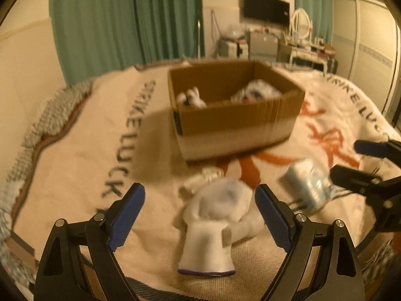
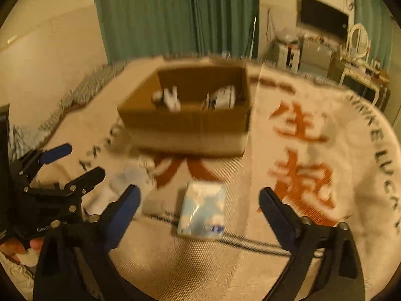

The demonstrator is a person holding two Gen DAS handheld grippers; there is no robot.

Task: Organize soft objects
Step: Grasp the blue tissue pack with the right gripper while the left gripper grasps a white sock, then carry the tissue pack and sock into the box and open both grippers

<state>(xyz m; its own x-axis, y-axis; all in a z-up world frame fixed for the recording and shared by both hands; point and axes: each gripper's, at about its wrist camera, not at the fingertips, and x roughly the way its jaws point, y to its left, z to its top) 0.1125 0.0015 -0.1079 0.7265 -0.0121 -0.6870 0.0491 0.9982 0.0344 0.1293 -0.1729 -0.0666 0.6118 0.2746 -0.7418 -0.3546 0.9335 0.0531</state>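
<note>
A white sock with a blue cuff edge (image 1: 210,228) lies on the blanket, right in front of my left gripper (image 1: 200,187). That gripper is open, its blue pads either side of the sock and clear of it. A small blue-and-white tissue pack (image 2: 203,210) lies in front of my right gripper (image 2: 200,189), which is also open with nothing gripped. The left wrist view shows the pack (image 1: 308,183) beside the right gripper (image 1: 345,159). The left gripper (image 2: 85,160) appears at the left of the right wrist view. Behind stands an open cardboard box (image 1: 235,125) holding white soft items (image 1: 191,97).
A cream blanket (image 2: 325,100) with black lettering and orange characters covers the bed. A small pale bundle (image 1: 203,176) lies between sock and box. Green curtains (image 1: 125,20) hang behind; a television (image 1: 265,7) and dresser (image 1: 308,50) stand far right. A hand (image 2: 15,247) holds the left gripper.
</note>
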